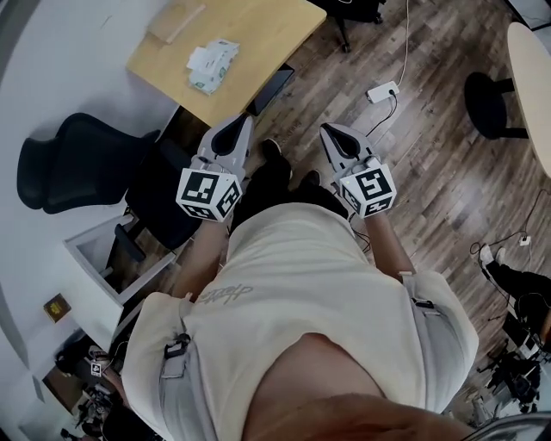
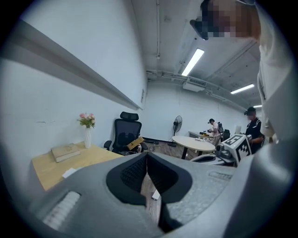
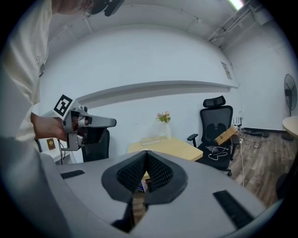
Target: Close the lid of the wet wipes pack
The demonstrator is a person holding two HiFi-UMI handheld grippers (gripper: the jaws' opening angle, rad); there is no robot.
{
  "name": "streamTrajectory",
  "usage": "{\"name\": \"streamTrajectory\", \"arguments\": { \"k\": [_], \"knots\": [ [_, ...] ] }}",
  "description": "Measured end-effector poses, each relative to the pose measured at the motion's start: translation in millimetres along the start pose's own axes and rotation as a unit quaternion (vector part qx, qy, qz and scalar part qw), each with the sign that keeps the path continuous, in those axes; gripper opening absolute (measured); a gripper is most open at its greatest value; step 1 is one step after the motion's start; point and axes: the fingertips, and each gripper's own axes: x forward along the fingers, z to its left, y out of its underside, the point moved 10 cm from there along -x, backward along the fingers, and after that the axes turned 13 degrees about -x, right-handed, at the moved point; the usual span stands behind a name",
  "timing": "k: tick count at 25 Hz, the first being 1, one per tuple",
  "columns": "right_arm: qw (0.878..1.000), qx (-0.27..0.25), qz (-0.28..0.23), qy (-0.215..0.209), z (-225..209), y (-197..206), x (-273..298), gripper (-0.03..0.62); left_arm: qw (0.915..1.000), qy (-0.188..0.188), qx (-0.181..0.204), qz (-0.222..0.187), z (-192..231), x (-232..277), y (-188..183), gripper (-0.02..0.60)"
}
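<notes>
The wet wipes pack (image 1: 213, 65) lies on the light wooden table (image 1: 258, 34) at the top of the head view, and a white flap on its top looks raised. Both grippers hang in the air close to the person's body, well short of the table. My left gripper (image 1: 242, 122) and my right gripper (image 1: 331, 131) point toward the table, side by side. In the left gripper view the jaws (image 2: 146, 156) meet with nothing between them. The right gripper's jaws (image 3: 146, 154) are also together and hold nothing.
A flat tan book (image 1: 175, 19) and a dark slab (image 1: 271, 89) share the table. A black office chair (image 1: 77, 159) stands to the left, another (image 3: 216, 125) beyond the table. A white power strip (image 1: 381, 90) lies on the wooden floor. People stand far off (image 2: 251, 123).
</notes>
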Motion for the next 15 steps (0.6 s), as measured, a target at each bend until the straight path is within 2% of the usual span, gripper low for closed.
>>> {"name": "streamTrajectory", "arguments": {
  "k": [6, 10, 15],
  "knots": [
    [1.0, -0.009, 0.021, 0.021, -15.0, -14.6, 30.6, 0.002, 0.9991, 0.034, -0.025, 0.011, 35.1, 47.0, -8.0, 0.015],
    [0.999, -0.017, 0.014, 0.025, -36.2, -42.1, 68.4, 0.002, 0.9976, 0.068, -0.007, -0.011, 57.6, 80.2, -41.8, 0.015],
    [0.999, -0.036, 0.002, 0.013, -56.2, -78.0, 128.1, 0.002, 0.9974, 0.067, -0.015, -0.023, 104.1, 99.0, -65.1, 0.015]
  ]
}}
